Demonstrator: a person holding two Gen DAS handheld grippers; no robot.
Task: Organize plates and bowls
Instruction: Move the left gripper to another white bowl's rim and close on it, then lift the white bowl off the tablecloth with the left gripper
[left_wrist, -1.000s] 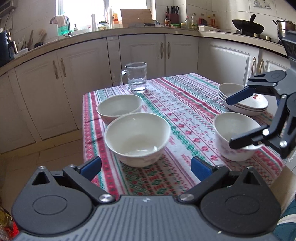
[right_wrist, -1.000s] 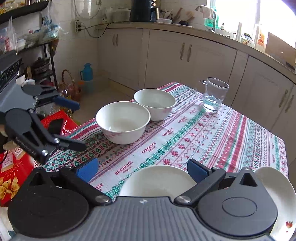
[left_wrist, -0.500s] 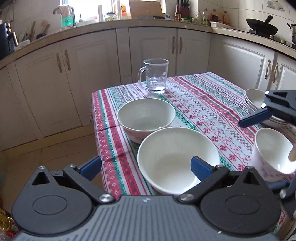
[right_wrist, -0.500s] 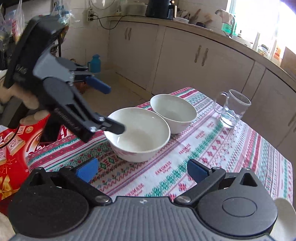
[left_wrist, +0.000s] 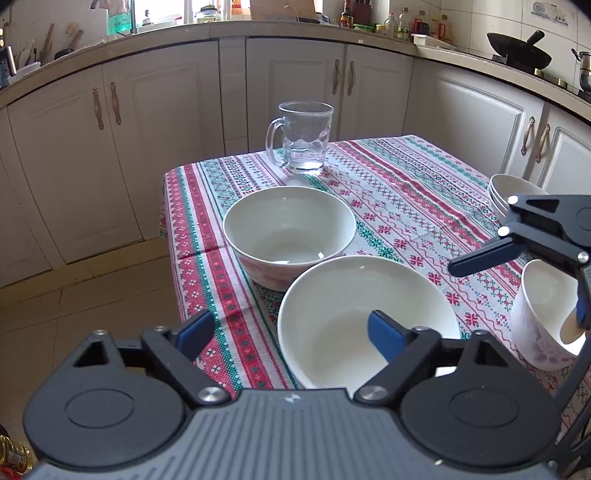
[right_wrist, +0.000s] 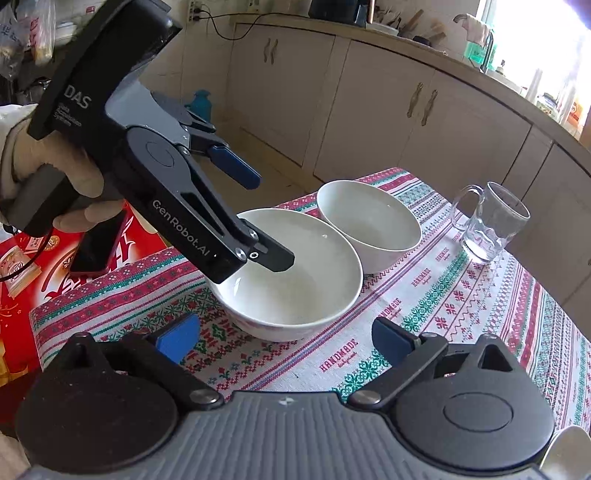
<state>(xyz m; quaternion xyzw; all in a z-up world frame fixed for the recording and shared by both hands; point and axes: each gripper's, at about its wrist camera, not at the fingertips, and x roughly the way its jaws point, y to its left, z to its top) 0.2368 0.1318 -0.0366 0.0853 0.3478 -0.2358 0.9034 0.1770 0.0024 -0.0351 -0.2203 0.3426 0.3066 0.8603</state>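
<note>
L gripper (left_wrist: 286, 332) has swung in over the near bowl (left_wrist: 332, 325) at the tablecloth's (left_wrist: 406, 192) corner. Jaws just narrowing, one finger inside the bowl, one outside its rim, pads not pressing yet. R gripper (left_wrist: 517, 280) has dropped onto the small cup-bowl (left_wrist: 535, 332), jaws wide, closing a bit, straddling its rim w/o a grip. Second bowl (left_wrist: 290, 229) sits just behind; plate stack (left_wrist: 498, 192) far right. Looks like two pickups starting, prob for stacking.
</note>
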